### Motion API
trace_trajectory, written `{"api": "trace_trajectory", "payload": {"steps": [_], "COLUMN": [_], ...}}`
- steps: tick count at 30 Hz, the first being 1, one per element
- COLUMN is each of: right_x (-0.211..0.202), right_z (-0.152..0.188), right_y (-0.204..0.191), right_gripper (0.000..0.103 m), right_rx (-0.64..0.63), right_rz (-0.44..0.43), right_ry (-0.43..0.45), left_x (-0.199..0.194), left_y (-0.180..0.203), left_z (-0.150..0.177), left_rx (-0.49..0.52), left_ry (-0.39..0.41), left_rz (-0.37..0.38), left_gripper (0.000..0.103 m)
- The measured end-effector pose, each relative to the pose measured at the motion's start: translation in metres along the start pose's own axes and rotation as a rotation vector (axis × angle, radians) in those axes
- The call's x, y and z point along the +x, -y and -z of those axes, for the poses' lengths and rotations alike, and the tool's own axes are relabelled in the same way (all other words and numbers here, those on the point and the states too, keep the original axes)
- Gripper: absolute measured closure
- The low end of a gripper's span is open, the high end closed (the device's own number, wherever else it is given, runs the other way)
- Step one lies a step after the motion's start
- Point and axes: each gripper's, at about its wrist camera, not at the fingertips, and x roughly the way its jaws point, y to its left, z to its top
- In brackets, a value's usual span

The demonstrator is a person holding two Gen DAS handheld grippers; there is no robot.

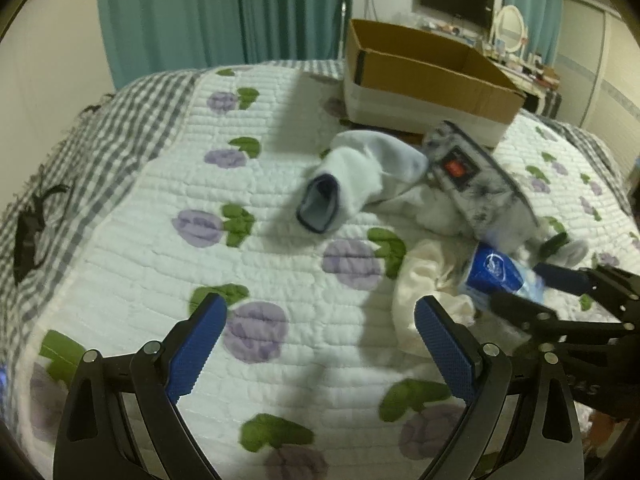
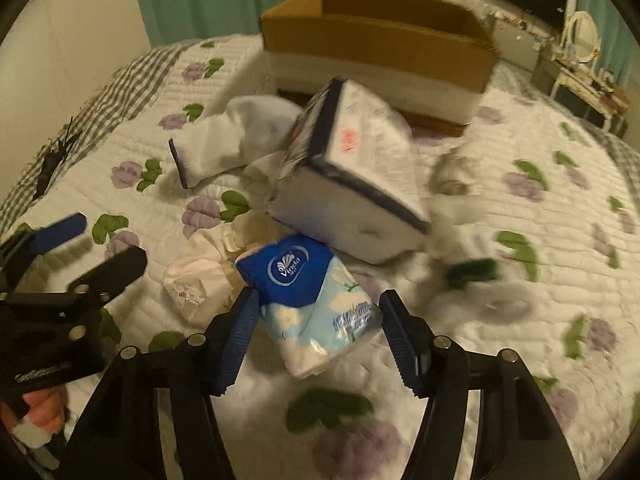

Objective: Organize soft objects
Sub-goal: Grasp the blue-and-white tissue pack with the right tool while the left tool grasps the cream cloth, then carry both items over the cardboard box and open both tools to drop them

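Observation:
A blue and white tissue pack [image 2: 312, 304] lies on the bed between the open fingers of my right gripper [image 2: 316, 308]; contact is unclear. It also shows in the left wrist view [image 1: 500, 272]. A large tilted tissue package [image 2: 352, 176] leans behind it, also in the left wrist view [image 1: 476, 176]. A white sock with a dark cuff [image 2: 228, 140] lies to the left, in the left wrist view [image 1: 360, 176] too. A cream cloth [image 2: 208, 268] lies crumpled beside the pack. My left gripper [image 1: 320, 320] is open and empty above the quilt.
An open cardboard box [image 1: 424, 76] stands at the back of the bed, also in the right wrist view [image 2: 376, 44]. The floral quilt [image 1: 160, 240] has a checked border at the left. A dresser with a mirror [image 1: 512, 28] stands beyond the bed.

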Motion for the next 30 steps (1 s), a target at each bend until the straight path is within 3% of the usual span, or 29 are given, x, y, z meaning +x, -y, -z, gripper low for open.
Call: {"api": "trace_trajectory", "payload": {"steps": [4, 14, 18, 20, 21, 24, 30], "right_x": [-0.015, -0.012, -0.018, -0.021, -0.023, -0.032, -0.061], "right_z": [0.006, 0.008, 0.008, 0.008, 0.009, 0.01, 0.012], "right_y": [0.012, 0.023, 0.027, 0.028, 0.028, 0.029, 0.026], "right_gripper": [0.042, 0.046, 0.047, 0.05, 0.05, 0.054, 0.058], "right_rx": [0.034, 0.066, 0.082, 0.088, 0.089, 0.092, 0.079], "right_rz": [0.028, 0.037, 0.029, 0.03, 0.027, 0.017, 0.01], "right_ry": [0.012, 0.01, 0.035, 0.041, 0.045, 0.064, 0.126], "left_x": [0.006, 0.042, 0.047, 0.047, 0.047, 0.038, 0.007], "left_y": [0.011, 0.046, 0.055, 0.059, 0.06, 0.062, 0.06], "left_z": [0.004, 0.006, 0.008, 0.01, 0.011, 0.013, 0.014], "left_rx": [0.001, 0.037, 0.074, 0.094, 0.102, 0.126, 0.143], "left_ry": [-0.033, -0.101, -0.102, -0.111, -0.111, -0.091, -0.044], "left_rz": [0.073, 0.145, 0.174, 0.198, 0.203, 0.218, 0.227], "left_gripper": [0.008, 0.014, 0.057, 0.067, 0.079, 0.086, 0.087]}}
